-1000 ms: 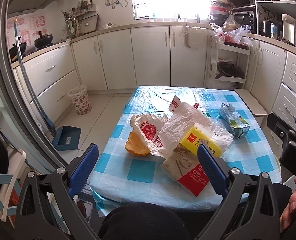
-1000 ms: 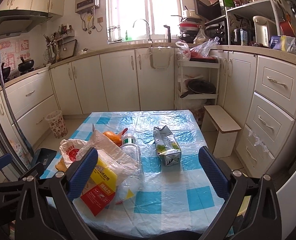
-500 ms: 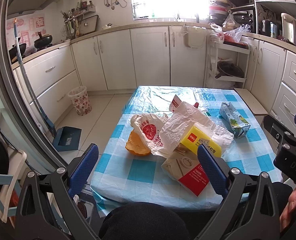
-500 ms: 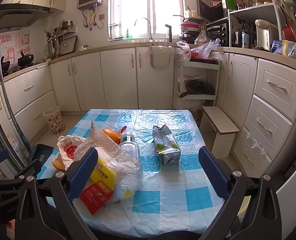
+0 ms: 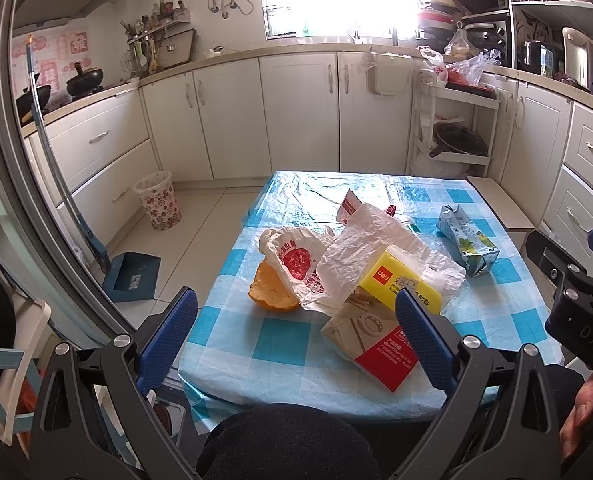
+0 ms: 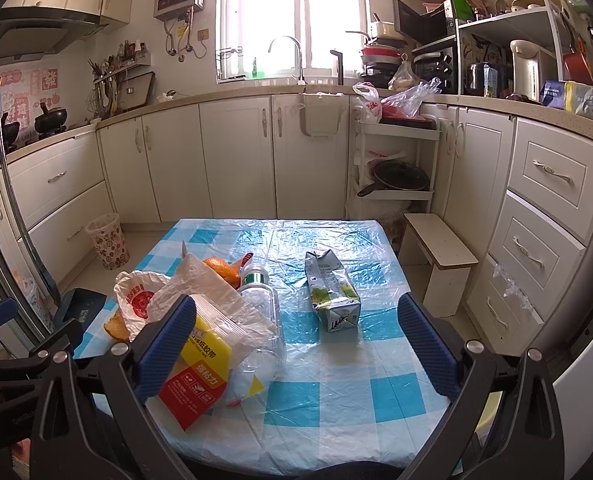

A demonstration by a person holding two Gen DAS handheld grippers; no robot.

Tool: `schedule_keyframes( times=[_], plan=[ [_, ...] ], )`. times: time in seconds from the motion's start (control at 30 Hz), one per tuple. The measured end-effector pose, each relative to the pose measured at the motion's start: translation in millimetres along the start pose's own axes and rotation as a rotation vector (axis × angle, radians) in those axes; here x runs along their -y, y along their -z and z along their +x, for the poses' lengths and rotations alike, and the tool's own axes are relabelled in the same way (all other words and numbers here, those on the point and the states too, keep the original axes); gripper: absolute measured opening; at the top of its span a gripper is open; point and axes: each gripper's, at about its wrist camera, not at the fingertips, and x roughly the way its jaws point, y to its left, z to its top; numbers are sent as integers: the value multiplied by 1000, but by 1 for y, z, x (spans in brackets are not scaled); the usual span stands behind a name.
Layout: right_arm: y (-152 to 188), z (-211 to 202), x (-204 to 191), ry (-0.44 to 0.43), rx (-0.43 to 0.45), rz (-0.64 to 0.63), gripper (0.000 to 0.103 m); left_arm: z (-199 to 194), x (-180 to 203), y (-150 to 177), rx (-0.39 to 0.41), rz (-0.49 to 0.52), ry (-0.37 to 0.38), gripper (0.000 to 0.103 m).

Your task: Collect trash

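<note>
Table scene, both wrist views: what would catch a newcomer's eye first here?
The heap of trash on the blue-checked table: a yellow packet under a crumpled white plastic bag, beside an orange peel at the heap's left. A drink carton lies apart to the right. Both hand-held grippers, left and right, hang open at the table's near edge, holding nothing.

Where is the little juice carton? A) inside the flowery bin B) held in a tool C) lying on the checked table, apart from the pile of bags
C: the juice carton lies on the checked table, clear of the pile of bags.
</note>
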Motion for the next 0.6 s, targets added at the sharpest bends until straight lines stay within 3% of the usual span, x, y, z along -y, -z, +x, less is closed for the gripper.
schedule_keyframes(
  times=[0.6],
  plan=[
    [3,1,-3,1,-6,-10,97,0,0,0,0,-1,0,95]
  ],
)
